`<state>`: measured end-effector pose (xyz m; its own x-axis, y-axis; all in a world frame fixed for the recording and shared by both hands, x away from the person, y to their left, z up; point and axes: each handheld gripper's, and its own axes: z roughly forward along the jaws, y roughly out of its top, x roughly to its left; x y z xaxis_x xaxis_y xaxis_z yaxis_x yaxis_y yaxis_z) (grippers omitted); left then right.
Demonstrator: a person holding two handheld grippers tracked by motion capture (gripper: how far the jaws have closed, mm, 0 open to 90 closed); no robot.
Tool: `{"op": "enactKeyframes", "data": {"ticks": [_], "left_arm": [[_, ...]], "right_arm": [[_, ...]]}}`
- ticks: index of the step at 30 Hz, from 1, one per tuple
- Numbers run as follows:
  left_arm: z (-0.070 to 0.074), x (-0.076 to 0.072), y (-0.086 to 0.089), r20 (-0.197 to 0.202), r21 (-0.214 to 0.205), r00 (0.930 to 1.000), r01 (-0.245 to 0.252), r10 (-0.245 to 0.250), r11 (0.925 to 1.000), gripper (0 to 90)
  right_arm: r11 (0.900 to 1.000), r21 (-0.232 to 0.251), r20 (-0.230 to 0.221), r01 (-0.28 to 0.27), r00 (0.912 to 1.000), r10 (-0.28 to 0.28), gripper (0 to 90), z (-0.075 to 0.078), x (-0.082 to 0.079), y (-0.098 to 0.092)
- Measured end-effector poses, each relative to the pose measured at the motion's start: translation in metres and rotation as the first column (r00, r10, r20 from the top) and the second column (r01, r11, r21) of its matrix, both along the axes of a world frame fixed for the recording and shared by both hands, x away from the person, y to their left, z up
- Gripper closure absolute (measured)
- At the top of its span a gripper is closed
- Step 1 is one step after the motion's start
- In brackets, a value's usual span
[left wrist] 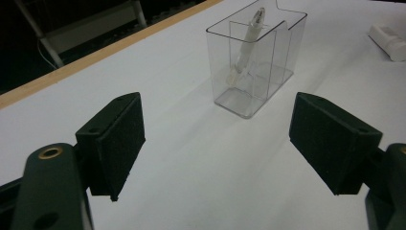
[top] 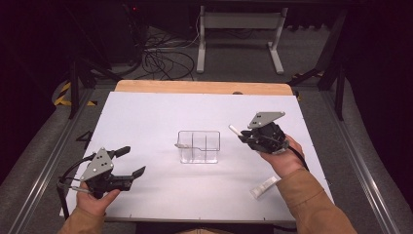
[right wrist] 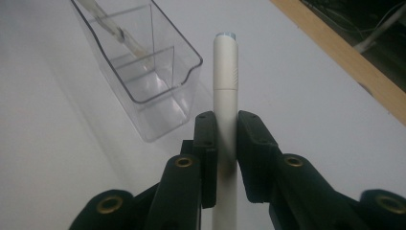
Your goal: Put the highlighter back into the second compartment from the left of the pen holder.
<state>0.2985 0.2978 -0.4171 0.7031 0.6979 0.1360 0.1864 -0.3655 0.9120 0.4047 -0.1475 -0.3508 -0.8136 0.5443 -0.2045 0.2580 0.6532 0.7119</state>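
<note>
Seen from above, in the high view, a white table top [top: 146,117] with a wooden far edge carries a clear plastic organizer [top: 198,146] near its centre, divided into compartments. The left gripper [top: 131,162] sits at the near left of the table, held in the person's left hand [top: 97,197], with its jaws spread wide and nothing between them; it is well apart from the organizer. The right gripper [top: 239,134] is held in the right hand [top: 285,158] just to the right of the organizer, and a white pen [top: 234,130] projects from its jaws toward the container. A small white object [top: 264,187] lies flat on the table near the right forearm; what it is cannot be told. From the left gripper view, the two black pads [left wrist: 119,139] stand far apart over bare table, and the organizer [left wrist: 273,52] stands beyond them with a pale, translucent pen-like item [left wrist: 246,45] leaning upright in one compartment. A white object [left wrist: 390,40] shows at the upper right edge. From the right gripper view, the jaws are closed tight on the barrel of the white pen [right wrist: 225,76], which extends forward past the pads, its tip just beside the rim of the organizer [right wrist: 189,67], outside it. Inside the organizer, the pale item [right wrist: 112,28] leans in the far compartment.
</note>
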Motion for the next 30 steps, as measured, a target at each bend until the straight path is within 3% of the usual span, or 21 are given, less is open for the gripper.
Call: {"op": "enactKeyframes", "data": {"ticks": [7, 12, 20, 24, 30], "left_arm": [[0.0, 0.0, 0.0, -0.003, -0.004, 1.0, 0.003, -0.003, 1.0, 20.7], [0.0, 0.0, -0.001, -0.003, -0.006, 1.0, 0.002, -0.002, 1.0, 20.8], [0.0, 0.0, 0.0, -0.004, -0.007, 1.0, 0.004, -0.004, 1.0, 21.2], [0.0, 0.0, -0.001, -0.003, -0.006, 1.0, 0.004, -0.004, 1.0, 21.2], [0.0, 0.0, 0.0, -0.002, -0.005, 1.0, 0.004, -0.004, 1.0, 21.2]], "right_arm": [[0.9879, 0.145, 0.003, -0.057, 0.9984, 0.057, 79.1, 0.01, 0.0, -0.004], [0.9708, 0.219, 0.024, -0.098, 0.9952, 0.095, 79.0, 0.014, -0.002, -0.005], [0.9294, 0.338, 0.042, -0.148, 0.9889, 0.142, 79.0, 0.018, 0.0, -0.004], [0.9126, 0.372, 0.064, -0.169, 0.9857, 0.156, 79.0, 0.019, -0.001, -0.001], [0.877, 0.444, 0.065, -0.185, 0.9826, 0.174, 79.0, 0.02, 0.001, 0.003]]}}
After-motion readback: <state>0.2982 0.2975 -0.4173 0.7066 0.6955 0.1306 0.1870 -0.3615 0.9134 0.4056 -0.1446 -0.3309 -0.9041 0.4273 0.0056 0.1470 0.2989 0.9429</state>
